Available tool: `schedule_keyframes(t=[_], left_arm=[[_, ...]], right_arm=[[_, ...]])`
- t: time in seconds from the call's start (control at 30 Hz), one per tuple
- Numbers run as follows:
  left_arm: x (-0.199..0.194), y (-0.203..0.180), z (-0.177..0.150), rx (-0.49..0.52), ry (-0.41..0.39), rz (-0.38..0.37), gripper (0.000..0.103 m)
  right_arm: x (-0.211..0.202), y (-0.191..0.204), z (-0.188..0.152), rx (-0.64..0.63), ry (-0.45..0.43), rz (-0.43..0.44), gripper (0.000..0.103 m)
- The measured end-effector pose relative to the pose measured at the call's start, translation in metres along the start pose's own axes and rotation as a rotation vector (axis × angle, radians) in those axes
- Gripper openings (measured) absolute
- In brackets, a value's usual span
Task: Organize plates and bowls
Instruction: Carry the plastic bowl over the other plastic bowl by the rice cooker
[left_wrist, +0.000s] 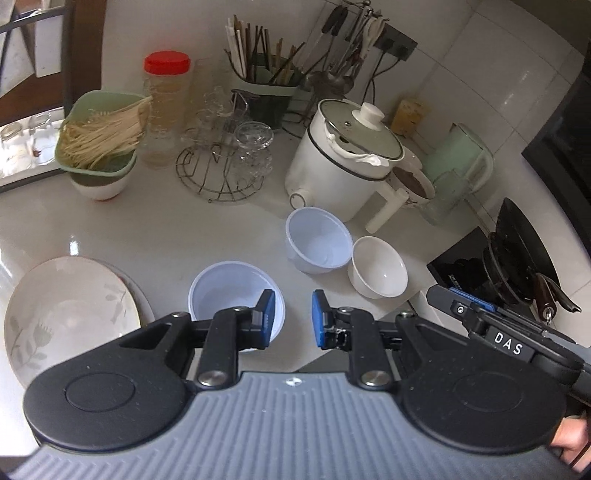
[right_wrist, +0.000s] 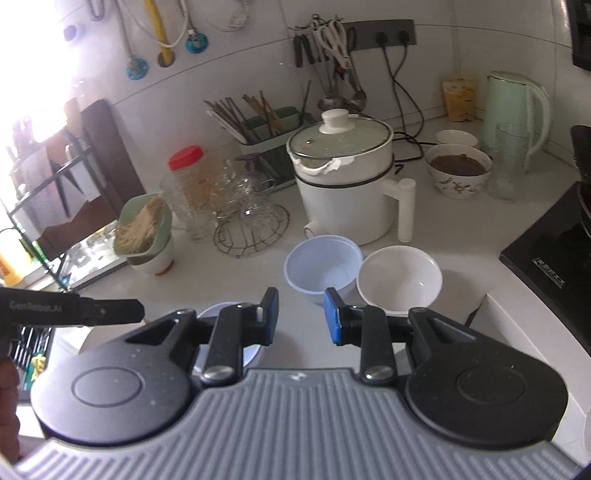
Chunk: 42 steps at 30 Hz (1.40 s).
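The white worktop (left_wrist: 155, 221) carries everything. At its back stands an electric pot (left_wrist: 340, 155) with a glass lid. A large leaf-patterned plate (left_wrist: 66, 314) lies at the near left, on top of another plate whose rim shows beside it. Just right of it sits a pale plastic bowl (left_wrist: 229, 291); a second plastic bowl (left_wrist: 317, 240) stands nearer the pot, touching a smaller white ceramic bowl (left_wrist: 378, 266). The left gripper (left_wrist: 291, 317) hangs released over the worktop, jaws apart around nothing, one finger over the near bowl's rim. The right gripper (right_wrist: 301, 314) likewise holds nothing, jaws parted, before the two touching bowls.
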<state>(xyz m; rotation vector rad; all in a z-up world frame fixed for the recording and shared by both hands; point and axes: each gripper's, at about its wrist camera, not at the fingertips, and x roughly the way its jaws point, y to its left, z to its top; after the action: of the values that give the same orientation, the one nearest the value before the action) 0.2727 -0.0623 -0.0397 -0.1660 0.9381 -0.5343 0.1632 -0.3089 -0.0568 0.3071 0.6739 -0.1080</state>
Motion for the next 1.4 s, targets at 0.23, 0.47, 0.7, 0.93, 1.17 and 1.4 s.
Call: schedule_keyframes(t=[0.23,0.47,0.7,0.93,1.17,1.4], left_arm=[[0.012,0.013,0.010,0.034,0.045,-0.044,0.023],[0.026,0.029,0.013,0.051,0.089,-0.106,0.023],[0.039,0.043,0.010,0.084,0.133,-0.144,0.023],[0.064,0.046,0.021,0.118,0.164,-0.159,0.023],[0.092,0.049,0.049,0.035,0.206,-0.185,0.037],[0.134,0.040,0.075,0.036,0.236,-0.161,0.053]], right_arm=[[0.006,0.011,-0.002,0.052,0.011,-0.054,0.031],[0.012,0.027,-0.006,0.083,0.026,-0.121,0.031],[0.015,0.044,-0.014,0.098,0.032,-0.168,0.031],[0.027,0.039,-0.012,0.171,0.029,-0.206,0.031],[0.047,0.026,-0.003,0.228,0.032,-0.201,0.031],[0.082,0.001,0.009,0.312,0.061,-0.188,0.049]])
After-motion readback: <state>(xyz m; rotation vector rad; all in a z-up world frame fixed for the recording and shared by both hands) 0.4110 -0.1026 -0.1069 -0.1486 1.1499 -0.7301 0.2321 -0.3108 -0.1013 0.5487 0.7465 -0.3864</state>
